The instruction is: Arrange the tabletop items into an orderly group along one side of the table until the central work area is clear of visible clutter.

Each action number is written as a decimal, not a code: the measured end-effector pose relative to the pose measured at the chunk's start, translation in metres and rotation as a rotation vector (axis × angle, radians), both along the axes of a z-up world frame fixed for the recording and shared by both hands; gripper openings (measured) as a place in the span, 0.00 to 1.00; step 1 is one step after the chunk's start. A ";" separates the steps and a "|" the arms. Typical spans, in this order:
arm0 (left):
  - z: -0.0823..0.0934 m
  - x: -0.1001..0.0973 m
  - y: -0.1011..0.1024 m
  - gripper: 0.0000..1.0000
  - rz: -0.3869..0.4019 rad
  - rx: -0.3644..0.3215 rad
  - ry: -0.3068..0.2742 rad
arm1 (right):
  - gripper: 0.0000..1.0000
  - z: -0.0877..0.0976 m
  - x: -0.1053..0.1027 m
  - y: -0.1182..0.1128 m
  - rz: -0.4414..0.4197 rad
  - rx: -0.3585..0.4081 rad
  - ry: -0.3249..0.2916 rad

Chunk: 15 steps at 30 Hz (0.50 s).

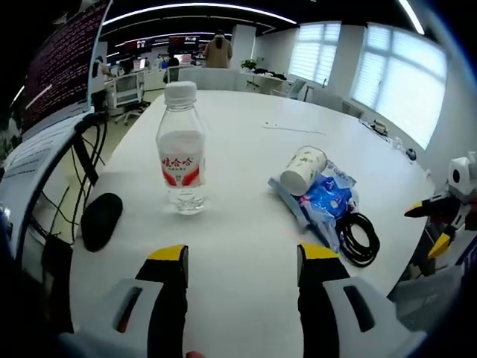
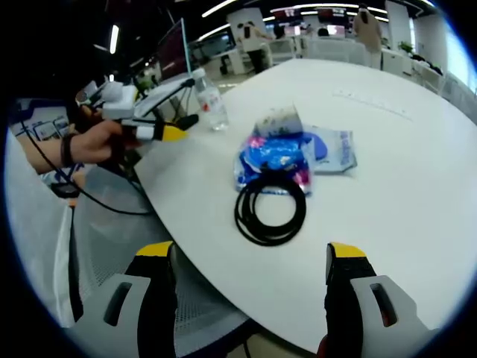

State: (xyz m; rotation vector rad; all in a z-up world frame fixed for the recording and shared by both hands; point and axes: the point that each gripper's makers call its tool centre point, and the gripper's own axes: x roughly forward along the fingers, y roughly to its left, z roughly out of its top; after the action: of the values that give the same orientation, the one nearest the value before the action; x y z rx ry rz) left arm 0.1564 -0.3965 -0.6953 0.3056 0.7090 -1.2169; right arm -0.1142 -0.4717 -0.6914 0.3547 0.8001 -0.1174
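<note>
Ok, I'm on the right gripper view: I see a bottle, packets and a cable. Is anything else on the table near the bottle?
Observer: Yes, a black mouse lies beside the bottle, close to the table edge.
Operator: And the pale thing on the packets?
Observer: A paper cup on its side, resting on the blue packets.
Operator: Is the left tool holding anything?
Observer: No, the left tool is open and empty, with the bottle standing upright ahead of it.
</note>
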 end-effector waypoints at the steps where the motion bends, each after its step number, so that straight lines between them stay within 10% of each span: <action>1: 0.000 -0.003 -0.001 0.60 -0.008 0.000 -0.001 | 0.81 -0.001 0.000 0.000 -0.002 0.001 0.000; 15: -0.007 -0.038 -0.003 0.62 -0.099 0.025 0.017 | 0.81 -0.002 0.003 0.001 0.006 0.005 -0.004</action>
State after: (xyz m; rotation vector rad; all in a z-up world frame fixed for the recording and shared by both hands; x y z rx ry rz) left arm 0.1180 -0.3995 -0.7020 0.3550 0.7311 -1.3068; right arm -0.1110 -0.4702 -0.6937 0.3575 0.7978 -0.1090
